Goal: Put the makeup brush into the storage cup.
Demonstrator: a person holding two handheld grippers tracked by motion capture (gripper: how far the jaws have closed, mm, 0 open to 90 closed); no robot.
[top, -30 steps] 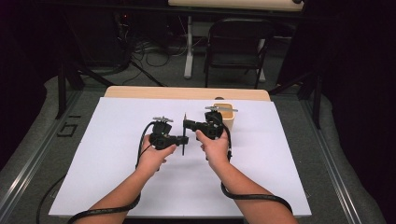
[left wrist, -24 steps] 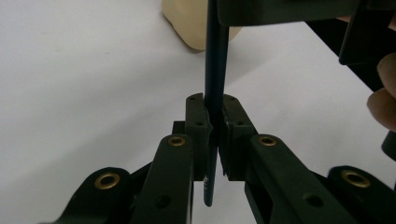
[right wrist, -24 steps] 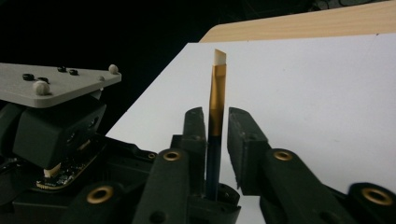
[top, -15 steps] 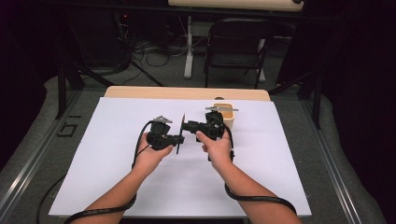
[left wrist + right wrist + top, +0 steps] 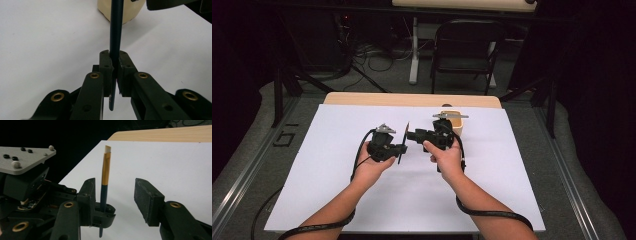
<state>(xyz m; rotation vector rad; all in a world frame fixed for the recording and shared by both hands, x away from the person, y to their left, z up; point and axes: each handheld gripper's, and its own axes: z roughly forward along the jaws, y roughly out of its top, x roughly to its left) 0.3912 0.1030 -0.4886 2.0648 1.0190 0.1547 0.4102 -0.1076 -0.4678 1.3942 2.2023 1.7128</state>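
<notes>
Mid-table, over white sheet: my left gripper [image 5: 113, 66] clamps the brush [image 5: 115, 32] upright.
R gripper [image 5: 115, 195] jaws just opened, pads off brush; cup [image 5: 451, 120] just behind, sheet edges well apart.

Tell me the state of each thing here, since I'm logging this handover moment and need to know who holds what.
Left gripper: shut on the brush, jaws clamped on its handle.
Right gripper: open, jaws just been opening, brush between them but the pads are off it.
Brush: upright, bristle tip up, held off the table.
Cup: standing upright on the white sheet behind the grippers; contents cannot be told.
</notes>
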